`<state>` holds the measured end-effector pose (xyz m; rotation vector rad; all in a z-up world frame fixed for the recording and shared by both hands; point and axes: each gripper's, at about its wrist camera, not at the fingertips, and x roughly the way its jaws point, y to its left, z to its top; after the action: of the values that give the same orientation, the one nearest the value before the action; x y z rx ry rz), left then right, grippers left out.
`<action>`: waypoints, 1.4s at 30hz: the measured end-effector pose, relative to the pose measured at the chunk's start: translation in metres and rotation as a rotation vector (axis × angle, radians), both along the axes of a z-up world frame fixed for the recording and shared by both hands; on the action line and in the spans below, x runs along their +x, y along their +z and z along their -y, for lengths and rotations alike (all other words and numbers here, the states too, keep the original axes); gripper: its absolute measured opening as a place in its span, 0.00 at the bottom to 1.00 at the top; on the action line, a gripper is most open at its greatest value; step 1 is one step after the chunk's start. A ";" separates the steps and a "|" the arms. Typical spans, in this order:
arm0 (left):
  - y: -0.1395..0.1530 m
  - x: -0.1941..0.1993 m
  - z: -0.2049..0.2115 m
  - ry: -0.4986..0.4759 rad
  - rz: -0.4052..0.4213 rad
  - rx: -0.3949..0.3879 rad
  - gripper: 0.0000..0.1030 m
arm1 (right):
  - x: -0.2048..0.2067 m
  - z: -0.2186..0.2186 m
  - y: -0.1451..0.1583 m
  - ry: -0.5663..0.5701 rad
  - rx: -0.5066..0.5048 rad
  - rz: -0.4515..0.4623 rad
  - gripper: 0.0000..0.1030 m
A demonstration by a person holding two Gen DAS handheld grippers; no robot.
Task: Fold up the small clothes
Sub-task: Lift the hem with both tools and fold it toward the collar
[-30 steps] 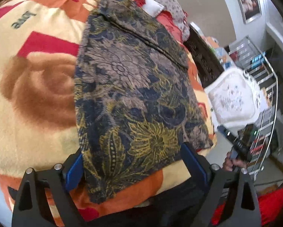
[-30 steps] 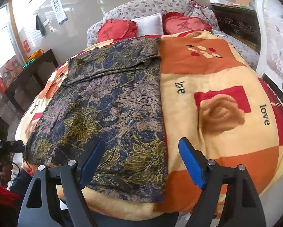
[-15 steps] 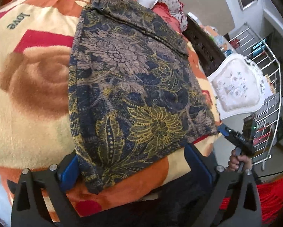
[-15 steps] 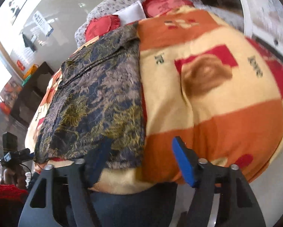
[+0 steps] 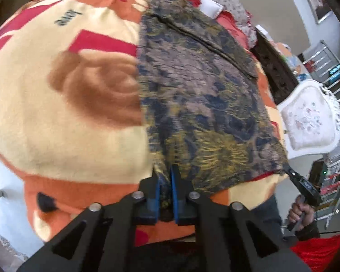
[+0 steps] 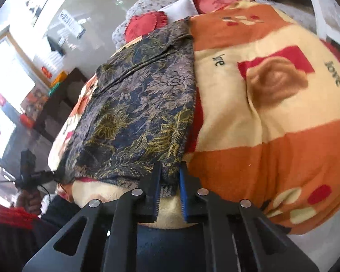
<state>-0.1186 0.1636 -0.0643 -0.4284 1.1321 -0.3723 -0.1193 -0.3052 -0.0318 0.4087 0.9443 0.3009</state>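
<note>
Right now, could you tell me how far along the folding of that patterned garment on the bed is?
Done: the patterned garment lies spread flat on the blanket. In hand: the left gripper and right gripper have just been closing, each with a near corner of its hem between the pads. Left: the fold itself; no part is lifted or laid over yet.

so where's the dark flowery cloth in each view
Left wrist view: flowery cloth fills centre-right, near corner pinched in the left claw.
Right wrist view: cloth sits centre-left, near corner in the right claw.
Shared landmark: brown rose on the blanket.
</note>
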 end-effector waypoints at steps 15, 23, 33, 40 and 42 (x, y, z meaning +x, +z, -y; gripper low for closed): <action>0.042 -0.022 -0.039 0.064 0.103 -0.060 0.04 | -0.015 0.012 0.060 0.003 0.073 0.132 0.17; 0.101 -0.081 -0.078 -0.011 0.224 -0.200 0.03 | -0.049 0.020 0.117 0.148 0.098 0.161 0.17; 0.149 -0.081 -0.090 0.010 0.372 -0.419 0.04 | -0.072 0.032 0.189 0.268 0.187 0.297 0.17; 0.111 0.038 -0.083 0.211 0.305 -0.326 0.04 | 0.017 0.033 0.122 0.127 0.244 0.227 0.17; 0.105 0.066 -0.079 0.234 0.315 -0.311 0.04 | 0.046 0.036 0.106 0.063 0.265 0.218 0.17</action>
<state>-0.0529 0.2424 0.0410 -0.7415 0.7091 -0.3952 -0.0732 -0.3416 0.0744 0.5770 0.7060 0.5203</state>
